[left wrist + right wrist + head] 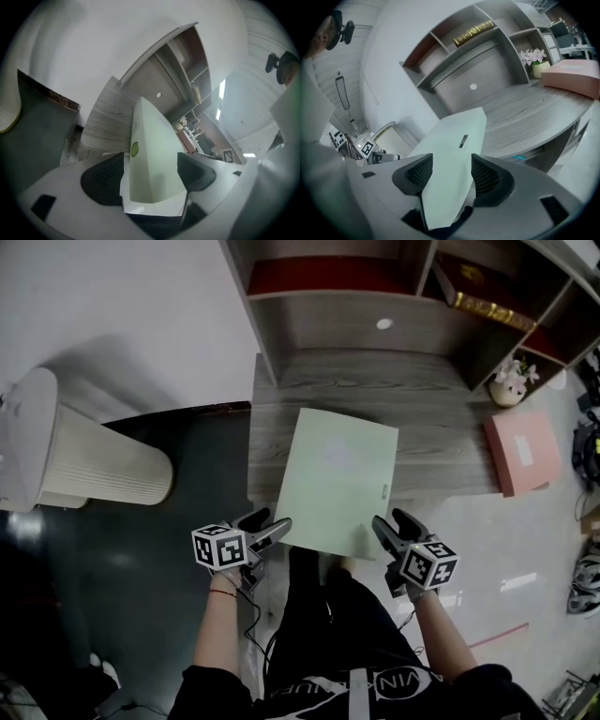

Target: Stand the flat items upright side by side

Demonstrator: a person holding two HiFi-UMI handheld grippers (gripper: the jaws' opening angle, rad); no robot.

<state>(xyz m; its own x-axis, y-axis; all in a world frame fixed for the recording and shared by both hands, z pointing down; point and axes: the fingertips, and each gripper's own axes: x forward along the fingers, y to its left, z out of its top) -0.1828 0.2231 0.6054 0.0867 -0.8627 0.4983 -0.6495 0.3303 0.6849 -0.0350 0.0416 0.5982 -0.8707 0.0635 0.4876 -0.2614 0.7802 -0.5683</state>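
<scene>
A pale green flat box (337,479) lies on the grey wooden desk (375,390), its near edge hanging over the desk's front. My right gripper (391,521) is at its near right corner, and in the right gripper view both pads press the green box (450,159), so it is shut on it. My left gripper (270,523) is at the near left corner. There the green box (150,159) sits between wide jaws, with a slim gap at the left pad (103,180), so this gripper is open. A pink flat box (522,451) lies at the desk's right end.
A shelf unit (375,287) rises at the back of the desk, with a gold-lettered book (492,310) lying in it. A small flower pot (511,381) stands by the pink box. A white ribbed cylinder (84,460) stands on the dark floor at left.
</scene>
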